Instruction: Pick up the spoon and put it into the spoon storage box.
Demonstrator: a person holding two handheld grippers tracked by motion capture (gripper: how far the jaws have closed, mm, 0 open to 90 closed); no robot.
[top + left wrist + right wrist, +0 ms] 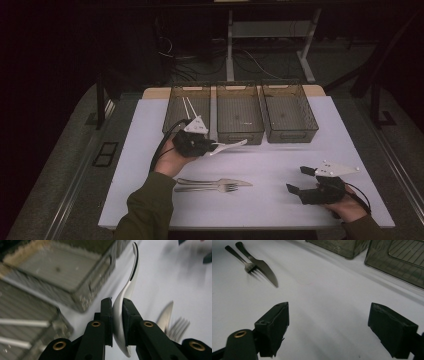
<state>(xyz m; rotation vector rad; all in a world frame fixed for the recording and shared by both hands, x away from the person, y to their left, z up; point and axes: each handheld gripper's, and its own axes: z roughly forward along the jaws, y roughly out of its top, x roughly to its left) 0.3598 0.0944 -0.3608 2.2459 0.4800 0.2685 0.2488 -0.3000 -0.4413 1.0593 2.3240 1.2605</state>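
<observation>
No brand, label or writing can be read on any thing here.

At the left of the high view, the left gripper (212,147) is held above the white table (280,165), just in front of the left basket (187,107) and the middle basket (240,116). The hand is under it, the sleeve comes from the bottom edge, and the gripper points to the right, about level. Its jaws are narrow and they clamp a white spoon (230,146). In the left gripper view the spoon (123,305) stands on its edge between the two pads, its bowl low between the jaws and its handle going away from the camera. The spoon is in the air and does not touch the table.

The left basket holds two thin white sticks (188,107); I cannot tell what they are. The middle basket and the right basket (290,112) look the same, dark and see-through, all three in one row at the far side of the table.

Near the person's edge, a knife (220,182) and a fork (210,188) lie side by side, touching or almost touching, below the left gripper.

At the right, the right gripper (296,180) rests low near the table's front right corner and points to the left. Its jaws stand wide with nothing between them; in the right gripper view there is bare table between its pads (274,325). It is well apart from the cutlery.
</observation>
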